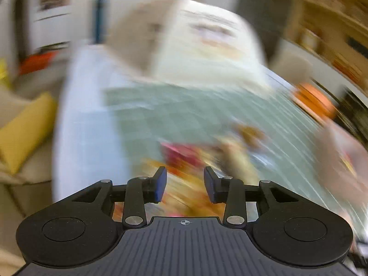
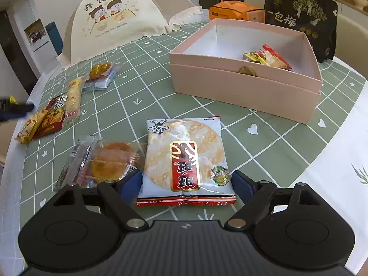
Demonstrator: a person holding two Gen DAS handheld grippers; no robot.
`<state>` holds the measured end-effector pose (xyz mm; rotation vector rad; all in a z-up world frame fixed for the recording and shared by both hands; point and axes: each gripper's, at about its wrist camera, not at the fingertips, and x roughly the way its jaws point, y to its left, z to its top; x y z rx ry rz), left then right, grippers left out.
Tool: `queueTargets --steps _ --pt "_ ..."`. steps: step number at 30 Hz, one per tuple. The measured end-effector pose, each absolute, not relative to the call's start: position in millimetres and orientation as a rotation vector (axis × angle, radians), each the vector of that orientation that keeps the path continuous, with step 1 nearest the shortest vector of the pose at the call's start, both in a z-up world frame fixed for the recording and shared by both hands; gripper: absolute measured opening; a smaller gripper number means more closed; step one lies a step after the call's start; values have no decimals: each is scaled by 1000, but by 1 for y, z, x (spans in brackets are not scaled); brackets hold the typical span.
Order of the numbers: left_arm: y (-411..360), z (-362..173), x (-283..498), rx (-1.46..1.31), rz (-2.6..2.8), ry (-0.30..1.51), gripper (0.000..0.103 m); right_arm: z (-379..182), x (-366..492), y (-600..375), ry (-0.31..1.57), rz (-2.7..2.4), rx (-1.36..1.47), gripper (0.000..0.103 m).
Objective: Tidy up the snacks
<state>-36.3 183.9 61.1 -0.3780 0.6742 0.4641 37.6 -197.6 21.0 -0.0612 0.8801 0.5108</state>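
A white and red rice-cracker packet (image 2: 184,156) lies flat on the green checked tablecloth (image 2: 147,87). My right gripper (image 2: 185,181) stands wide open astride its near end, one pad beside each edge. A clear-wrapped cake (image 2: 108,161) lies just to its left. Further left sits a cluster of small packets (image 2: 50,119), with a yellow pastry packet (image 2: 100,71) beyond it. The pink box (image 2: 241,87) at the right holds a few snacks (image 2: 269,57). The left wrist view is badly blurred. My left gripper (image 1: 185,184) has its pads apart over red and yellow packets (image 1: 184,156), with nothing gripped.
A cream mesh food cover (image 2: 115,16) stands at the back left of the round table. Behind the pink box are an orange carton (image 2: 237,10) and a black bag (image 2: 301,16). A yellow cushion (image 1: 25,131) lies on a sofa past the table's left edge.
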Motion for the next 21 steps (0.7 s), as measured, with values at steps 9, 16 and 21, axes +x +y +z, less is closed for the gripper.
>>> queueTargets --steps 9,16,21 --pt "179 30 -39 -410 307 800 41 34 25 -193 852 535 -116 85" --pt "96 24 -41 -275 80 843 44 40 4 -175 783 536 -271 85" --pt "70 41 -55 -220 43 824 43 48 -4 -165 759 576 -288 85"
